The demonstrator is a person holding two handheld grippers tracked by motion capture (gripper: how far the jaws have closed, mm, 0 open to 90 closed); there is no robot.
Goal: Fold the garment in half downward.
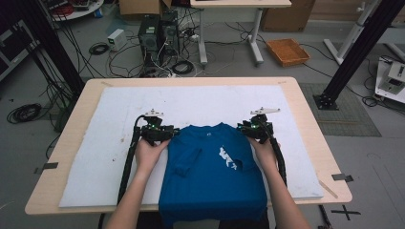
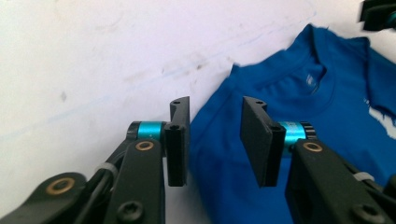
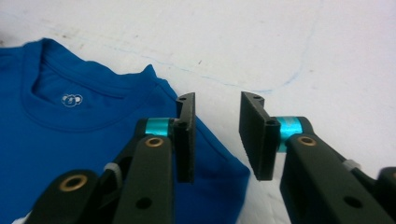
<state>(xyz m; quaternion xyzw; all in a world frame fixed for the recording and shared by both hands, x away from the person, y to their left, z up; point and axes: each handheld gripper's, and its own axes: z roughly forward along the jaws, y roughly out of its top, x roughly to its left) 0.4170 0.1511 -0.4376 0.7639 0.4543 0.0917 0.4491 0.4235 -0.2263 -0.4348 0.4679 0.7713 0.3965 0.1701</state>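
Note:
A blue T-shirt (image 1: 212,167) with a white print lies folded on the white board (image 1: 110,157), sleeves tucked in and hem hanging over the near table edge. My left gripper (image 1: 168,131) sits at the shirt's left shoulder. In the left gripper view my left gripper (image 2: 215,119) stands open, its jaws over the shirt's shoulder edge (image 2: 219,154) with nothing pressed between them. My right gripper (image 1: 246,129) is at the right shoulder. In the right gripper view my right gripper (image 3: 217,114) is open just above the shirt's corner (image 3: 219,163) and the bare board.
The white board covers most of a wooden table (image 1: 76,129). On the floor beyond it stand computer towers (image 1: 157,33) amid cables, with an orange tray (image 1: 288,51) and another table's legs (image 1: 255,33) nearby. Black frame posts (image 1: 356,52) rise at both sides.

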